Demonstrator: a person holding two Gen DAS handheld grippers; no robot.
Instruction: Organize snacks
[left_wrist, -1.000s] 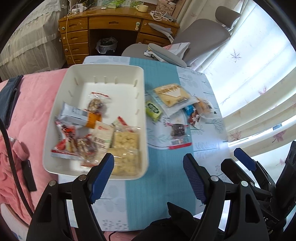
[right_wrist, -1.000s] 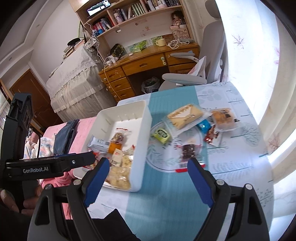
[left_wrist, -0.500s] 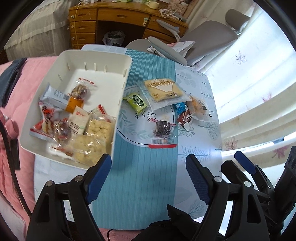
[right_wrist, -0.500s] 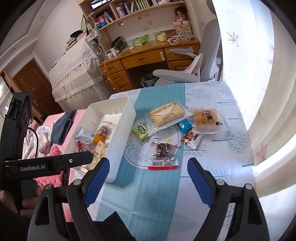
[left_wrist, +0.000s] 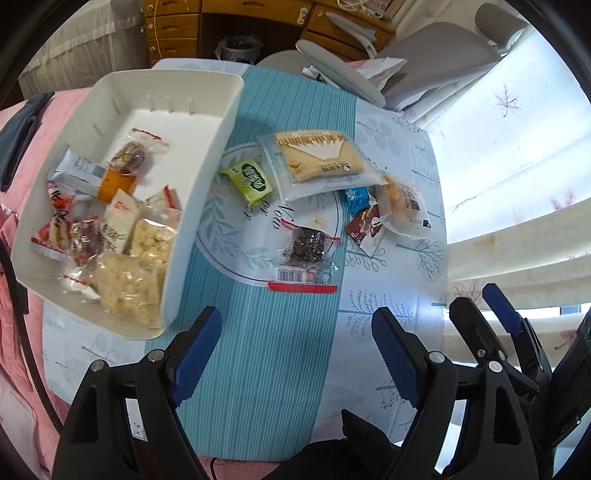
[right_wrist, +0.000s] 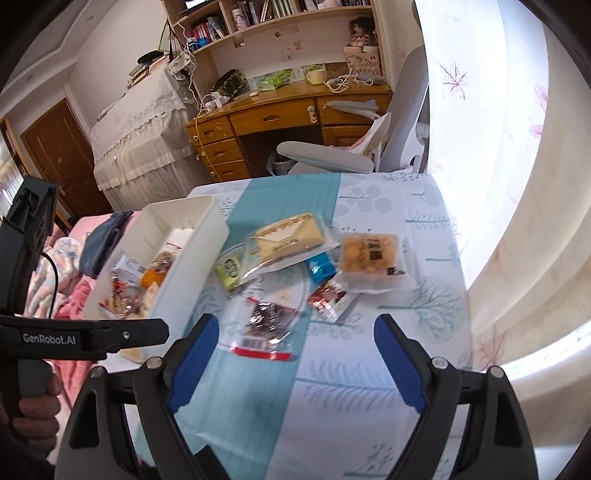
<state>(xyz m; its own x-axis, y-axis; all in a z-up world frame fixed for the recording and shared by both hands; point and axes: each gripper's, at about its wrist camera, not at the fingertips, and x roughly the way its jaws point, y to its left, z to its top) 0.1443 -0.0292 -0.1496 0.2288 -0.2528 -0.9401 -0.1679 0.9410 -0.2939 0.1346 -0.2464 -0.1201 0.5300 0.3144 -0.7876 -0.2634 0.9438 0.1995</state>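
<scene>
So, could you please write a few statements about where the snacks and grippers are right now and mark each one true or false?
1. The green packet lies inside the white bin. False: it lies on the table, just outside the bin's wall.
2. Both the left gripper and the right gripper are open and hold nothing. True.
3. The dark snack in the clear wrapper lies nearest the right gripper. True.
4. The white bin holds no snacks. False: several packets lie in it.
5. The blue packet lies partly under the large cracker pack. True.
</scene>
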